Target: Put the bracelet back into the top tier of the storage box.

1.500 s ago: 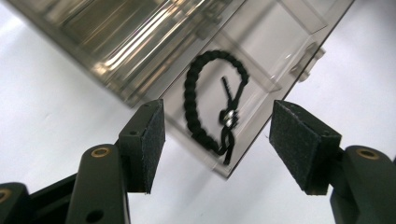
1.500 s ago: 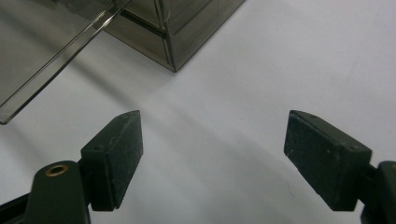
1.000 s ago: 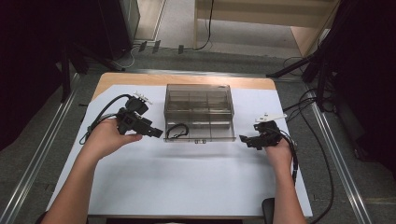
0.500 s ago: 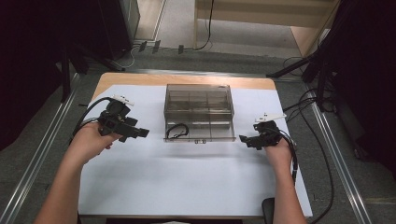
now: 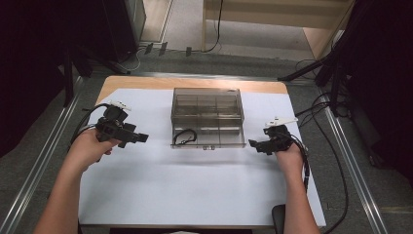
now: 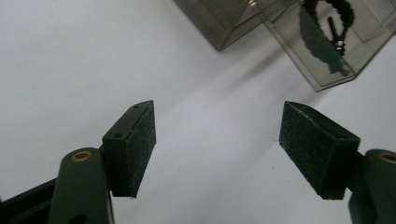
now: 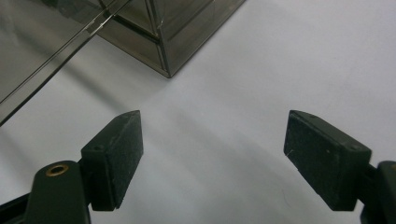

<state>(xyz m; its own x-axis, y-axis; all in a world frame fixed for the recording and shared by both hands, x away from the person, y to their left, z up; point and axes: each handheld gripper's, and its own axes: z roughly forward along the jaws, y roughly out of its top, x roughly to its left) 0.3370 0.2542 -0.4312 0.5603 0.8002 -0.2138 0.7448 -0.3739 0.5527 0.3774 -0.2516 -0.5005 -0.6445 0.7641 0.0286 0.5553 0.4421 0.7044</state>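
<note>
A smoky clear plastic organizer box (image 5: pixel 207 117) with divided compartments sits mid-table on white paper. A black looped cord (image 5: pixel 184 136) lies in its front left compartment, also seen through the box wall as the cord (image 6: pixel 334 18) in the left gripper view. My left gripper (image 5: pixel 141 138) hovers to the left of the box, jaws wide apart and empty, as the left gripper (image 6: pixel 217 149) confirms. My right gripper (image 5: pixel 253 144) is just off the box's front right corner (image 7: pixel 166 70), open with nothing between its pads, as the right gripper (image 7: pixel 212 158) shows.
White paper (image 5: pixel 195 185) covers most of the wooden table (image 5: pixel 146 82). Cables (image 5: pixel 336 161) trail off the right side and a cable (image 5: pixel 85 119) loops at the left. Metal rails (image 5: pixel 44 161) run along both sides on the floor.
My left gripper has drawn back leftward, away from the box. The right gripper has stayed put.
</note>
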